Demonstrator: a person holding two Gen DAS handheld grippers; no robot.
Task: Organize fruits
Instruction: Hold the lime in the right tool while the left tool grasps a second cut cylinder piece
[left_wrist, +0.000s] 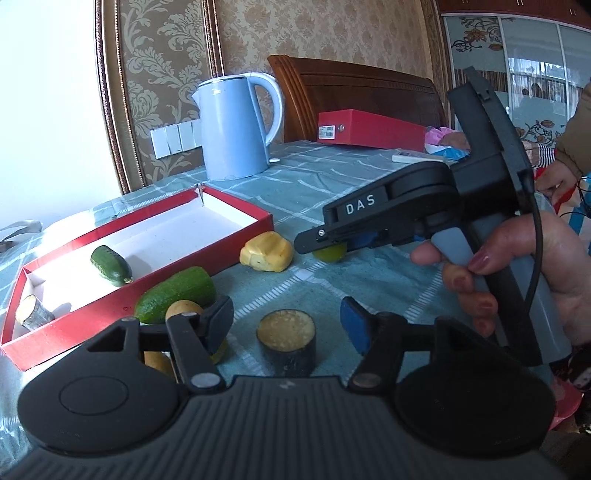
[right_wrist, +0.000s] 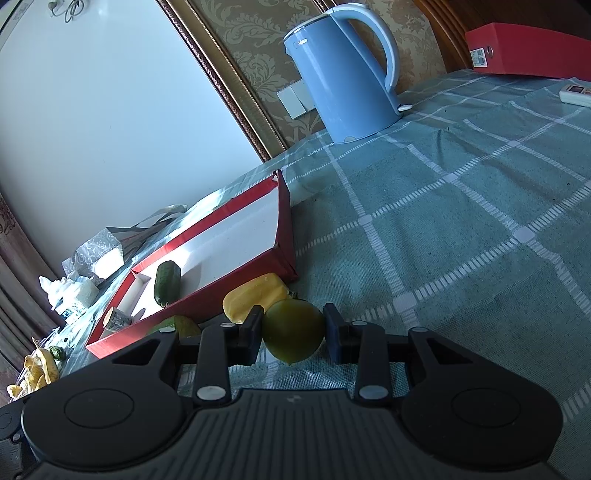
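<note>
My right gripper (right_wrist: 293, 334) is shut on a round green fruit (right_wrist: 293, 330), held just above the checked cloth; it also shows in the left wrist view (left_wrist: 321, 245) with the green fruit (left_wrist: 330, 254) under its fingers. My left gripper (left_wrist: 286, 325) is open around a dark-skinned cut piece with a yellow top (left_wrist: 287, 341), not touching it. The red box (left_wrist: 236, 251) holds a small cucumber (left_wrist: 110, 265) and a cut stub (left_wrist: 33, 314). A yellow fruit (left_wrist: 266, 252), a larger cucumber (left_wrist: 177, 293) and a potato (left_wrist: 183, 308) lie beside the box.
A blue kettle (left_wrist: 236, 125) stands at the back of the table, a red case (left_wrist: 369, 129) and a remote (left_wrist: 413, 158) behind right. Wrappers and peels (right_wrist: 37, 369) lie left of the box. The table is covered by a green checked cloth (right_wrist: 461, 221).
</note>
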